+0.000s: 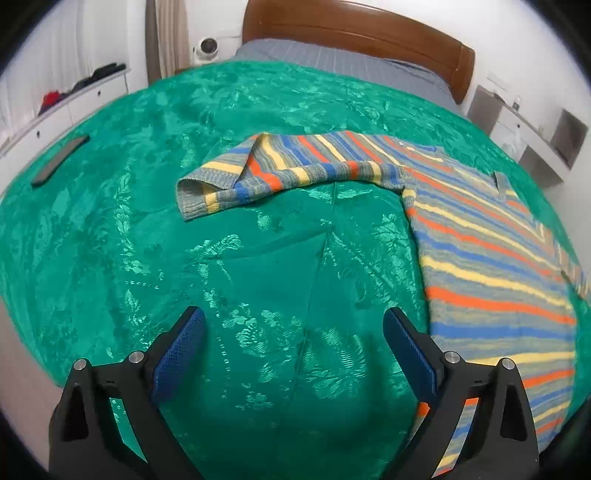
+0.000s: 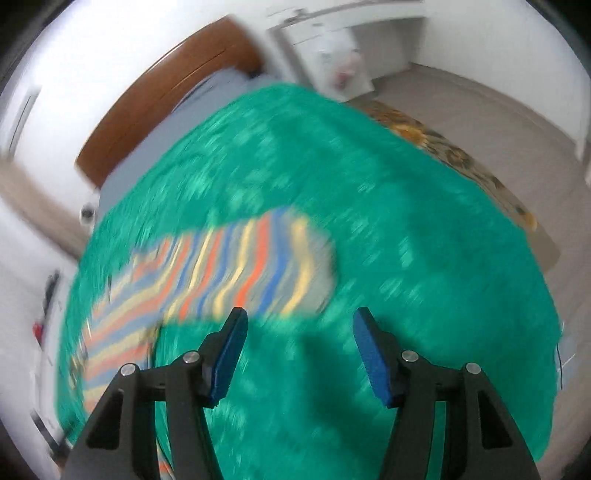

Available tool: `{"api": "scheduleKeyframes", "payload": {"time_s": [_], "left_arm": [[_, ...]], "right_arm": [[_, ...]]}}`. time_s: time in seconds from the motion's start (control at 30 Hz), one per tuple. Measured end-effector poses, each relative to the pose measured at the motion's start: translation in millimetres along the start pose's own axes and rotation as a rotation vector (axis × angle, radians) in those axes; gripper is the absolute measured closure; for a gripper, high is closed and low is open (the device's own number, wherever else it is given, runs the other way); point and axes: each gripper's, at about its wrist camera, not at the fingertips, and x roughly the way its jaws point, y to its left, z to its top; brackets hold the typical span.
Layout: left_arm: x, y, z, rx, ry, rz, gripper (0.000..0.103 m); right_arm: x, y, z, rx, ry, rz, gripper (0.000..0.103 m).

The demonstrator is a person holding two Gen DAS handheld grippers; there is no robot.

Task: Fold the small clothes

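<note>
1. Left gripper (image 1: 293, 323): jaws spread wide at the bottom of the left wrist frame, blue pads (image 1: 410, 354) facing each other, nothing between them but green bedspread (image 1: 147, 240).
2. No contact seen between that gripper's fingertips and the fabric; right finger close beside the hem edge of the striped sweater (image 1: 491, 266), touching or not cannot be told.
3. Sweater in the left wrist view: body filling the right side of the frame, flat on the bedspread; one sleeve (image 1: 266, 173) stretched toward centre-left, cuff crumpled and partly folded over itself.
4. Right gripper (image 2: 300, 321): jaws about half apart at bottom centre of the right wrist frame, holding nothing, only bedspread visible in the gap.
5. Right wrist view heavily smeared; sweater running from centre to lower left, one striped end lying just above the left fingertip, contact impossible to judge.
6. Dark flat phone-like object (image 1: 59, 160) at the left edge of the left wrist frame, resting on the bedspread, well apart from the sweater.
7. Wooden headboard (image 1: 354, 33) at top centre of the left wrist frame.
</note>
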Motion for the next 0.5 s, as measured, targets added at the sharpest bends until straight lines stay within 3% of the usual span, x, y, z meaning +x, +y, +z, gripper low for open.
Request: {"api": "scheduleKeyframes", "payload": {"time_s": [0.13, 0.2, 0.3, 0.37, 0.4, 0.5], "left_arm": [[6.3, 7.3, -8.1, -0.034, 0.005, 0.007, 0.005], [8.9, 12.1, -9.8, -0.059, 0.014, 0.008, 0.005], [7.3, 15.1, -8.5, -0.068, 0.003, 0.019, 0.005], [8.0, 16.5, -9.3, -0.073, 0.005, 0.024, 0.005], [8.2, 17.5, -10.1, -0.078, 0.007, 0.027, 0.005], [9.1, 20.2, -10.5, -0.090, 0.007, 0.025, 0.005]], "right_arm": [[38.8, -4.5, 25.8, 0.059, 0.123, 0.113, 0.044], [60.2, 6.2, 30.9, 0.022, 0.171, 0.077, 0.044], [85.5, 13.6, 36.7, -0.012, 0.175, 0.015, 0.045], [94.6, 13.8, 40.3, 0.018, 0.165, 0.037, 0.059], [98.8, 15.8, 42.6, 0.006, 0.178, 0.040, 0.102], [92.0, 37.4, 46.7, -0.144, 0.158, -0.117, 0.101]]}}
